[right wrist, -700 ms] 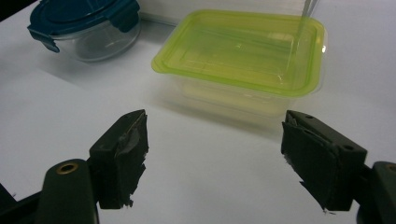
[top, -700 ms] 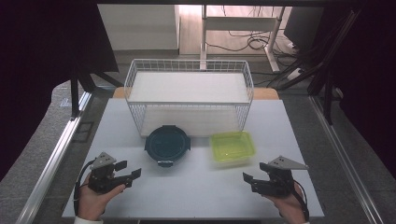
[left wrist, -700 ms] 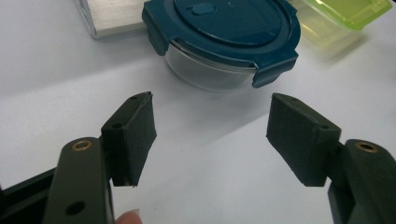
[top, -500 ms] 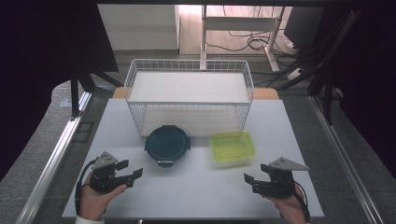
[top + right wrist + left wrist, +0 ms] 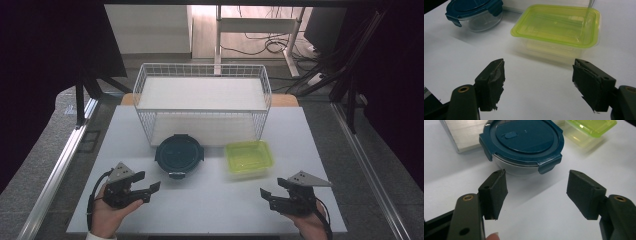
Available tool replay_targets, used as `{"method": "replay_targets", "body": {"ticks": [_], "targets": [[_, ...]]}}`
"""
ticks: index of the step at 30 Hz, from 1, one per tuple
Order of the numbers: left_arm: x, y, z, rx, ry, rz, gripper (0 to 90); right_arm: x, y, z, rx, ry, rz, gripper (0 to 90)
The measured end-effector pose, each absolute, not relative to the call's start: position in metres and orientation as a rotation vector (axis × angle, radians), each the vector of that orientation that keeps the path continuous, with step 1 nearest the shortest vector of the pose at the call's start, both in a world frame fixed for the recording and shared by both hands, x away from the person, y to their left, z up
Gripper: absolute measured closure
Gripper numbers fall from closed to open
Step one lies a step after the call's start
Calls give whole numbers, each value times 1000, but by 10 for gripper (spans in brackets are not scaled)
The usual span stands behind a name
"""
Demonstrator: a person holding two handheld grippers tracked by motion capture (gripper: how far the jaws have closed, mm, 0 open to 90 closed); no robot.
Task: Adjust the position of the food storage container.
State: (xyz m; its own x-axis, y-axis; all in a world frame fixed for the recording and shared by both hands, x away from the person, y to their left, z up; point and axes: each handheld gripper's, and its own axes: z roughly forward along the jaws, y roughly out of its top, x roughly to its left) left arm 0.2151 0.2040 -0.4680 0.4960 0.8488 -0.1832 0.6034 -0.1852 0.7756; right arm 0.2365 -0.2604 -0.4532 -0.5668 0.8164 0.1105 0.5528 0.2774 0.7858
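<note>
White table (image 5: 210, 200) bears basket (image 5: 202, 107), round container (image 5: 179, 154), green tub (image 5: 248, 158).

A: The round container (image 5: 524, 147) at the upper centre of the left gripper view has a dark teal plastic lid (image 5: 522, 138), smooth with a soft sheen, over a clear, glossy bowl that looks like glass.

B: And the rectangular box (image 5: 556, 27) at the upper right of the right gripper view is thin translucent lime-green plastic, shiny, with light streaking across its lid.

A: The table (image 5: 215, 200) looks matt white and smooth. The basket (image 5: 202, 102), centre of the high view, is white-coated wire mesh.

B: The right gripper (image 5: 537, 82) has matt black pads (image 5: 492, 83), rubbery, with frayed, rough edges; the left gripper (image 5: 536, 192) has the same dull black pads.
</note>
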Motion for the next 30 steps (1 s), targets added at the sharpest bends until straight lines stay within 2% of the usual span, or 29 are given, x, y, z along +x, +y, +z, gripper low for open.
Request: {"method": "replay_targets", "body": {"ticks": [9,17,30], "targets": [[218,215,-471,1877,1223,375,335,242,-257,-459,1262,2254,1146,267],[219,207,-467,1894,1215,390,359,239,-258,-460,1272,2261,1139,276],[248,195,-457,1918,1190,364,419,242,-264,-464,1291,2258,1122,282]]}}
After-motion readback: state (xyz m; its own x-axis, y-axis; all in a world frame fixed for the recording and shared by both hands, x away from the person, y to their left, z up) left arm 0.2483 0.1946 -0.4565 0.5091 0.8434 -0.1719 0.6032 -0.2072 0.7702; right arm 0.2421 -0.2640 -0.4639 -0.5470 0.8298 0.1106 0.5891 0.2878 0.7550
